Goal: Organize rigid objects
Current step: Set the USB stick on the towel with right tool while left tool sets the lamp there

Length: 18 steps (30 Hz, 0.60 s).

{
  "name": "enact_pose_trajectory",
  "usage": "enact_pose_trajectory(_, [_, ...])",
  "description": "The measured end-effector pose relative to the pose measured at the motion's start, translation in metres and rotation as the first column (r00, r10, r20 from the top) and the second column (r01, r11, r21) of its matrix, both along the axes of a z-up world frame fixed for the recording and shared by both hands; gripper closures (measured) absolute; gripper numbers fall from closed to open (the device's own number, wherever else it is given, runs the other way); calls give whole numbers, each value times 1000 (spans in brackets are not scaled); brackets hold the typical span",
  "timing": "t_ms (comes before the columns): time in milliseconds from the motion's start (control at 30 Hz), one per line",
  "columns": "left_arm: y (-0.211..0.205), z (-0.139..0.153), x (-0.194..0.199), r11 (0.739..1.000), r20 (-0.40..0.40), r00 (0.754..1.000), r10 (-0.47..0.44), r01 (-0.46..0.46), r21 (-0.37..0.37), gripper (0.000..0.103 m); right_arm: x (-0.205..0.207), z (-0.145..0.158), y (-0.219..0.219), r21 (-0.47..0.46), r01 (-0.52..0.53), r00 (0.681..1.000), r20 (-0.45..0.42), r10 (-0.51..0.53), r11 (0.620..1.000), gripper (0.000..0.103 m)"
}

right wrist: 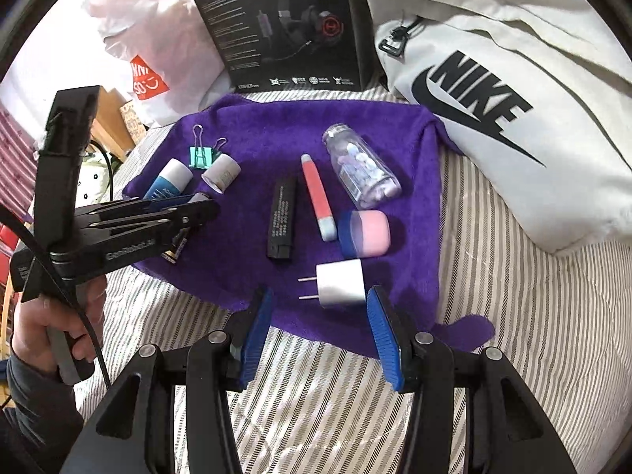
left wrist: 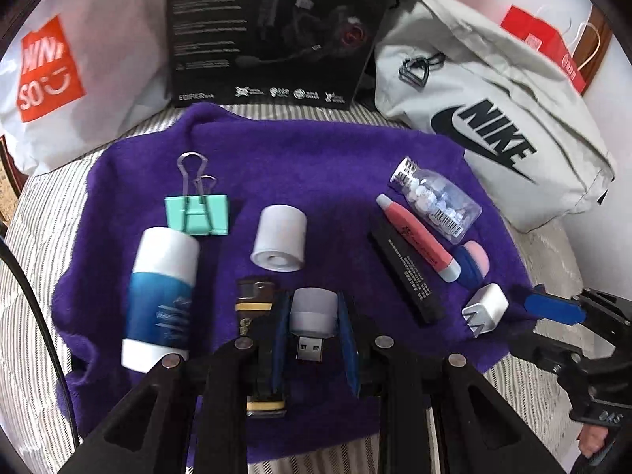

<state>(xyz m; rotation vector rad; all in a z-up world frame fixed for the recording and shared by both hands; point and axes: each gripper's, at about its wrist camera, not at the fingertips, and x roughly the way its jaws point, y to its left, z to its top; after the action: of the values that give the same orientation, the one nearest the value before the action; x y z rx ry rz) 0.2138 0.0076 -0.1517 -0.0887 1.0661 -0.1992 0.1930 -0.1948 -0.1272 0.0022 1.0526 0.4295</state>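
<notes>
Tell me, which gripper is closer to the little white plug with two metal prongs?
The right gripper. It sits open just short of the white plug, fingers spread wider than it. The left gripper is off to the plug's left, around a small USB light.

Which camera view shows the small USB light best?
The left wrist view. There the USB light sits centred between the left claw's blue fingers, white cap and metal plug both visible. In the right wrist view that claw hides almost all of it.

Your left tool (left wrist: 314, 330) has its blue pads pressed against the small white USB light (left wrist: 312, 318), with the black-and-gold rectangular lighter (left wrist: 254, 300) just left of it on the purple fleece cloth (left wrist: 316, 150).
</notes>
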Motion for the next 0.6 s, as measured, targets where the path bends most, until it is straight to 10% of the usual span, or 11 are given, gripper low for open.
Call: enact_pose_trajectory(600, [-22, -12, 4, 990, 4, 1000, -30, 29, 137, 74, -19, -1, -14, 60, 30, 999, -13, -29, 998, 54])
